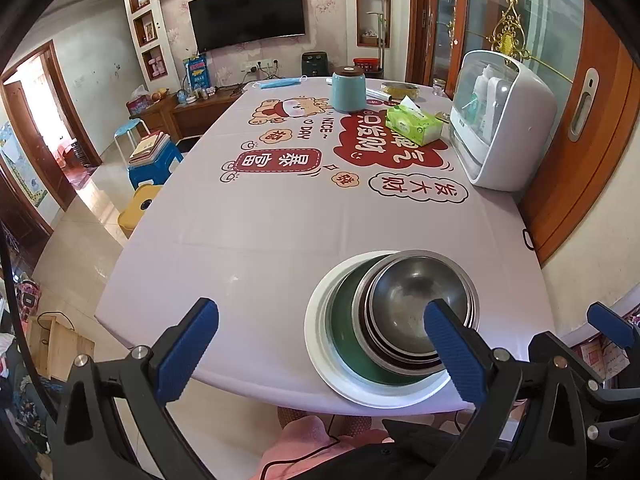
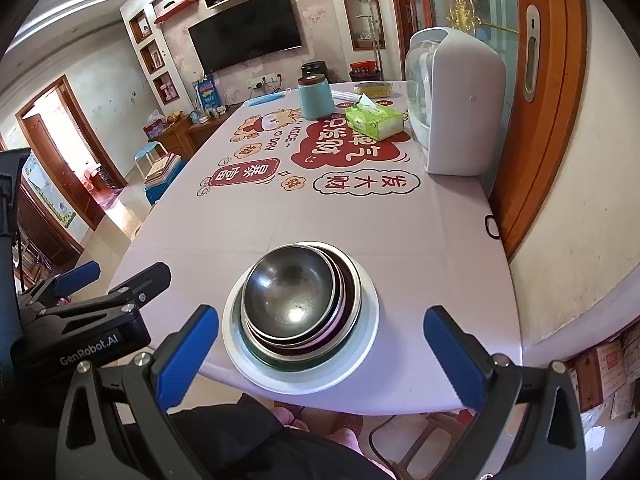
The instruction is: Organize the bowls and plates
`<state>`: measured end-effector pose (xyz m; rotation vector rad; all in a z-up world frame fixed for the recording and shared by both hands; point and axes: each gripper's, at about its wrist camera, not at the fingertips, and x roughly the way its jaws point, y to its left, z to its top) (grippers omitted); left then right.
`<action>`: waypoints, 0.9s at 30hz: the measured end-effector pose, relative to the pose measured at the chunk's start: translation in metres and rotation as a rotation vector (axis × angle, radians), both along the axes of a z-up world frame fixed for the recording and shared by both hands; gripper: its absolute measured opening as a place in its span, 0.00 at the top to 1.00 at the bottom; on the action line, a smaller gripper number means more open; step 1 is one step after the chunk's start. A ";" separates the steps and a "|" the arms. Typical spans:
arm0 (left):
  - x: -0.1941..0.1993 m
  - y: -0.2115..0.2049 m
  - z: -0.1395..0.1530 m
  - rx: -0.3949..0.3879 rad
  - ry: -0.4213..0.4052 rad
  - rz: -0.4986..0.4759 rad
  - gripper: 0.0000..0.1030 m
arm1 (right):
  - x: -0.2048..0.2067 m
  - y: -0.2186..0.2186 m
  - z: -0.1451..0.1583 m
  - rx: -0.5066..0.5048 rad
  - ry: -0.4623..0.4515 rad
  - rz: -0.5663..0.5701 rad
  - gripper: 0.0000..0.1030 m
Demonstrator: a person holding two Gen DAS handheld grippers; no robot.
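Note:
A stack stands at the near edge of the table: a white plate (image 1: 320,344) (image 2: 366,344) at the bottom, a green bowl (image 1: 344,340) on it, and several nested steel bowls (image 1: 412,300) (image 2: 288,292) on top. My left gripper (image 1: 320,352) is open and empty, held above the table's near edge, its right finger in front of the stack. My right gripper (image 2: 320,356) is open and empty, held just before the stack. The left gripper also shows at the left of the right wrist view (image 2: 96,280).
The table wears a pale printed cloth (image 1: 280,208). At the far right stand a white sterilizer cabinet (image 1: 504,120), a green tissue pack (image 1: 414,124) and a teal canister (image 1: 349,90). Stools (image 1: 154,160) stand left of the table. A wall runs along the right.

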<state>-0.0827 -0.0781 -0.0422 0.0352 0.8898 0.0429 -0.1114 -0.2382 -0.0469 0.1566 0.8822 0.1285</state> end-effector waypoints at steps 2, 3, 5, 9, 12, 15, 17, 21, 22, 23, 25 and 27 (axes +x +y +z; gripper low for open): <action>0.000 0.000 0.000 -0.001 0.001 0.000 0.01 | 0.003 0.000 -0.001 -0.004 0.003 0.001 0.00; 0.001 -0.001 0.000 -0.002 0.003 -0.001 0.01 | 0.003 0.000 -0.001 -0.004 0.003 0.001 0.00; 0.002 0.000 0.000 -0.003 0.004 -0.002 0.01 | 0.003 0.001 -0.001 -0.004 0.005 0.002 0.00; 0.002 0.000 0.000 -0.003 0.004 -0.003 0.01 | 0.005 0.000 -0.002 -0.006 0.006 0.003 0.00; 0.003 0.000 0.000 -0.005 0.006 -0.004 0.01 | 0.004 0.001 -0.001 -0.005 0.006 0.002 0.00; 0.004 -0.001 0.000 -0.005 0.006 -0.004 0.01 | 0.005 0.000 -0.001 -0.007 0.008 0.002 0.00; 0.005 -0.002 -0.001 -0.009 0.009 -0.007 0.01 | 0.005 -0.001 -0.002 -0.008 0.009 0.002 0.00; 0.007 -0.005 -0.005 -0.012 0.019 -0.008 0.01 | 0.006 -0.002 -0.003 -0.010 0.012 0.002 0.00; 0.007 -0.005 -0.006 -0.014 0.020 -0.008 0.01 | 0.005 -0.003 -0.005 -0.012 0.013 0.002 0.00; 0.007 -0.006 -0.007 -0.015 0.023 -0.008 0.01 | 0.004 -0.004 -0.006 -0.013 0.014 0.003 0.00; 0.007 -0.007 -0.008 -0.017 0.024 -0.009 0.01 | 0.003 -0.005 -0.008 -0.016 0.017 0.002 0.00; 0.006 -0.007 -0.009 -0.018 0.027 -0.009 0.01 | 0.002 -0.004 -0.008 -0.018 0.019 0.002 0.00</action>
